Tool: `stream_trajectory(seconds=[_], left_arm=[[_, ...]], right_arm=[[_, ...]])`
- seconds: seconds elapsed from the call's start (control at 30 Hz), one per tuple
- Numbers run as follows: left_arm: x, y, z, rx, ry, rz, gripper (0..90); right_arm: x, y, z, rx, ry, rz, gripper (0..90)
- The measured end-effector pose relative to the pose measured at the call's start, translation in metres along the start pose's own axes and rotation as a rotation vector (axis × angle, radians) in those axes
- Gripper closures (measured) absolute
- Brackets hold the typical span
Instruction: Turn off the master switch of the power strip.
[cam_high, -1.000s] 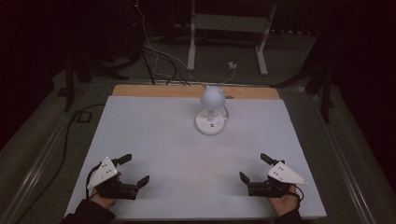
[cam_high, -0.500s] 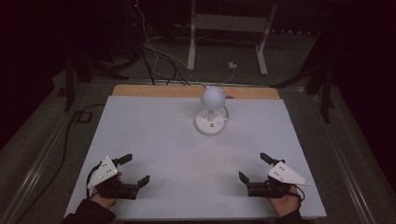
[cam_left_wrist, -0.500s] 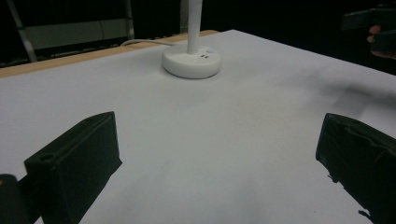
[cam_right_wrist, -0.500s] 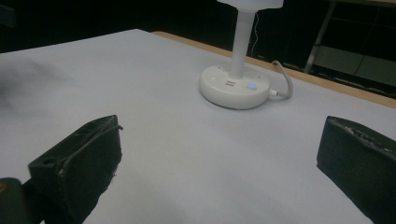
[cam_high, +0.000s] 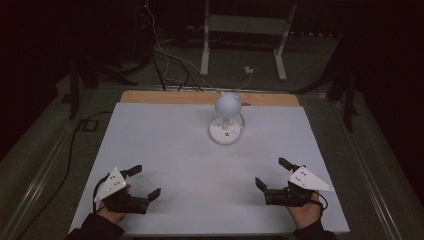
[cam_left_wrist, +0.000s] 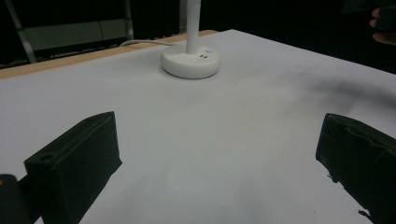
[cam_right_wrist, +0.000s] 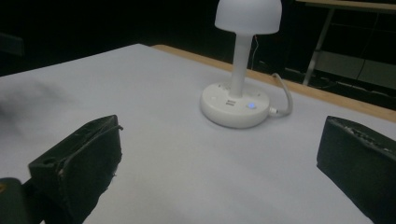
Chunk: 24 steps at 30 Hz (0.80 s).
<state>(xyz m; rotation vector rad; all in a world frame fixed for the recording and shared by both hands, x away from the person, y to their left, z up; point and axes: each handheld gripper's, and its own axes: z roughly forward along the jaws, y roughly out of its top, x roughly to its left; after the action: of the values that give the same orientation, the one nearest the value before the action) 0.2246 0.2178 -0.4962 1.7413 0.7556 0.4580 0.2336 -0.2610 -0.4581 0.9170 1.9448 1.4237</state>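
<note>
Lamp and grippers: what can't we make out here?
- Lamp: shade cut off by the top edge in left gripper view.
- Base markings: too small to read in right gripper view.
- Lamp cable: far end passes beyond the table edge; plug unseen.

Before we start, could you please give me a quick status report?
Left gripper and right gripper open, empty, near edge. Lamp upright, far centre. Nothing between.

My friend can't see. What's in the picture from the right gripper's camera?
A small white mushroom-shaped table lamp stands on a white table, a tiny blue light glowing on its round base. Two black jaws of the right gripper stand wide open, holding nothing.
</note>
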Motion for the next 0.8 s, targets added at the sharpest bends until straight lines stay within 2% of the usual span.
stream_trajectory(seconds=[0.33,0.63,0.8], left_arm=[[0.000,0.000,0.000,0.000,0.000,0.001,0.3],[0.000,0.000,0.000,0.002,0.003,-0.001,0.3],[0.000,0.000,0.000,0.002,0.002,-0.002,0.3]], right_arm=[[-0.006,0.018,0.012,-0.001,0.005,-0.016,0.0],[-0.012,0.028,0.029,0.002,0.031,0.002,0.1],[-0.013,0.034,0.040,0.006,0.041,-0.004,0.1]])
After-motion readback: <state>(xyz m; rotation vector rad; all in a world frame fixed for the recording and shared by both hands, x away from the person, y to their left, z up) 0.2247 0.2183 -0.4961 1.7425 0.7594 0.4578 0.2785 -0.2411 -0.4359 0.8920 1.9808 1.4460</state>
